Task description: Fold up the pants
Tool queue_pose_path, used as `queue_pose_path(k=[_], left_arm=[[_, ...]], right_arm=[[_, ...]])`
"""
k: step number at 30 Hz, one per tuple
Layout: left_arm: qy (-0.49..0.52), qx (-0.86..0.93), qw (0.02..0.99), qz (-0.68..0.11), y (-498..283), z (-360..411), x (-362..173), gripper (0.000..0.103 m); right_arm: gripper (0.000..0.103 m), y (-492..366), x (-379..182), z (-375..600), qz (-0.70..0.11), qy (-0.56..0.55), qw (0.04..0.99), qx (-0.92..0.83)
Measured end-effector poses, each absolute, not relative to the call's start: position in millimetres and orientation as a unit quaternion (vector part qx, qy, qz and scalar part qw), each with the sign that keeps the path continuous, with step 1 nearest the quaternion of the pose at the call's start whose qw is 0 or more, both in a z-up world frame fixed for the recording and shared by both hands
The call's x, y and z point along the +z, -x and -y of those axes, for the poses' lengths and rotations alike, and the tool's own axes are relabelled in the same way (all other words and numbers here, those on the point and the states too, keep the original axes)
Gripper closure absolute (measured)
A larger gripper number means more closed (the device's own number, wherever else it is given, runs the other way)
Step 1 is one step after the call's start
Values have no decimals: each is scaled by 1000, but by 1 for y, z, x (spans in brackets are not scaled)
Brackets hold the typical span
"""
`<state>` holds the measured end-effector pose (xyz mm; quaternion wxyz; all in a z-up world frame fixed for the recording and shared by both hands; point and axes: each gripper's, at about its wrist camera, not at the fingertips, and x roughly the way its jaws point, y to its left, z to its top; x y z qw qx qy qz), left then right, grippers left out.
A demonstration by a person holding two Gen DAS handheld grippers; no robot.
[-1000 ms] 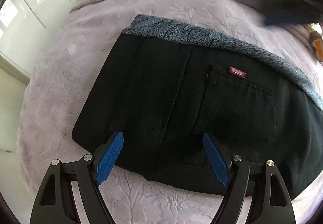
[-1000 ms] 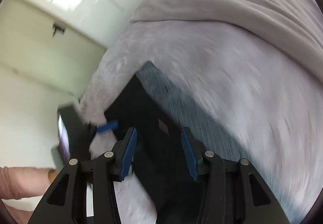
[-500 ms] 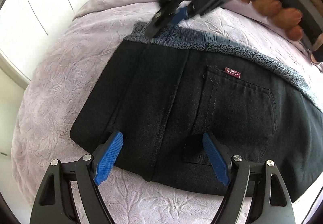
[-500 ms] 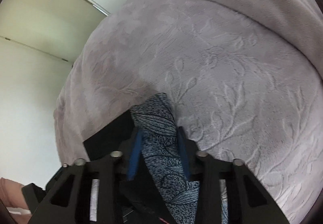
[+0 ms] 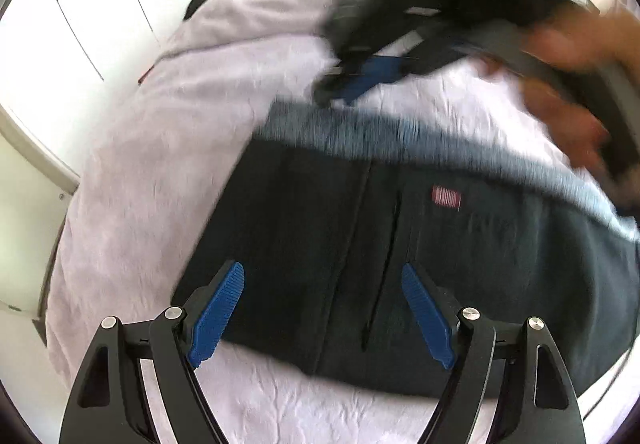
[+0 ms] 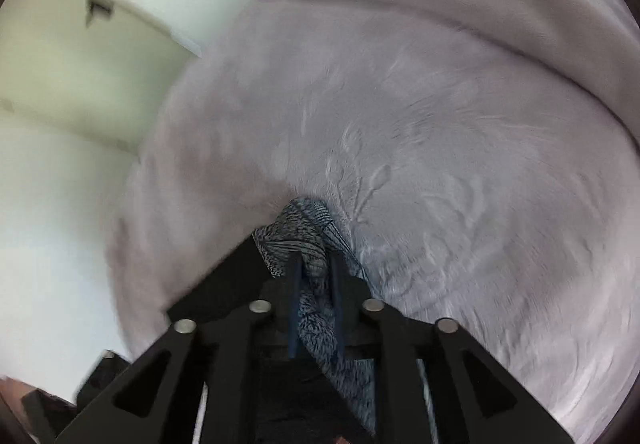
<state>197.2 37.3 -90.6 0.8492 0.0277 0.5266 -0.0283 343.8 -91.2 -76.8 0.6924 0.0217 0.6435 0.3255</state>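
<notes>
Your right gripper (image 6: 314, 284) pinches the pants (image 5: 400, 244) by their grey lining (image 6: 304, 236); your left gripper (image 5: 322, 308) hovers wide open, empty. Only the left view shows the red label (image 5: 446, 197).

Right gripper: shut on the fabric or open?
Shut: right gripper pinches the pants' grey fleece edge between nearly closed pads.

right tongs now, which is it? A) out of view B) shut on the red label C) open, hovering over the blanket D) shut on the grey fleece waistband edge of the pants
D: in the right wrist view the right tongs pinch the grey fleece waistband of the pants; the left tongs are open.
</notes>
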Motion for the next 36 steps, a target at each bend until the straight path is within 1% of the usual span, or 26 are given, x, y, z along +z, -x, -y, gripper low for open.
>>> queue_pose_path(k=[2,4,6,9,12,13,14,15,16,17,18,19,21,22,24,25,26,27,28,30,32,33,36], left_arm=[[-34,-26,856,-515,-212,-33,-85,21],[-45,-34,857,-513,-228,-23,-83,21],[-58,-43,851,-520,-246,-6,-90,21],[-77,-45,844,-528,-262,16,-107,21],[-96,-22,841,-532,-279,22,-126,21],[-102,-18,841,-532,-283,23,-126,21],[-109,-14,841,-530,-284,23,-125,21],[-116,-8,841,-528,-284,26,-126,21],[-123,-2,840,-528,-281,26,-123,21],[-127,1,839,-529,-278,26,-121,21],[-131,5,837,-531,-274,26,-118,21],[-137,8,836,-531,-269,25,-113,21],[-138,-3,835,-533,-251,28,-97,21],[-132,-14,834,-536,-239,30,-92,21],[-128,-33,827,-546,-227,33,-93,21],[-131,-38,819,-557,-215,38,-99,21],[-134,-36,812,-567,-211,37,-106,21],[-133,-32,803,-580,-207,35,-118,20],[-125,-33,800,-585,-200,33,-122,17],[-87,-28,809,-580,-198,18,-131,1],[-49,-36,799,-599,-203,6,-136,0],[-46,-40,794,-605,-205,4,-136,0],[-92,-46,799,-593,-202,17,-132,0]], right_arm=[[74,-333,-52,123,-624,-26,730,279],[74,-316,-35,158,-617,-39,749,238],[74,-289,-25,202,-617,-80,754,212],[74,-245,-36,244,-635,-114,744,174],[74,-213,-69,266,-657,-121,733,124],[80,-208,-78,277,-655,-122,737,112],[89,-204,-83,292,-642,-144,746,106],[91,-202,-83,304,-631,-163,752,100],[91,-200,-81,317,-622,-172,760,75],[85,-196,-78,333,-616,-165,770,28],[85,-190,-76,354,-614,-160,773,-26],[85,-181,-74,377,-613,-186,766,-57],[85,-157,-67,412,-598,-279,750,-42],[84,-144,-61,420,-590,-310,745,-20],[80,-110,-48,419,-584,-342,736,25],[71,-97,-46,417,-582,-355,730,40],[60,-76,-46,407,-580,-381,718,62],[56,-61,-51,398,-580,-400,705,77],[54,-44,-60,385,-582,-423,689,89],[54,-15,-86,366,-591,-466,652,93],[54,0,-109,353,-591,-494,633,75],[54,4,-115,350,-581,-510,631,69],[54,6,-122,348,-525,-555,642,60]])
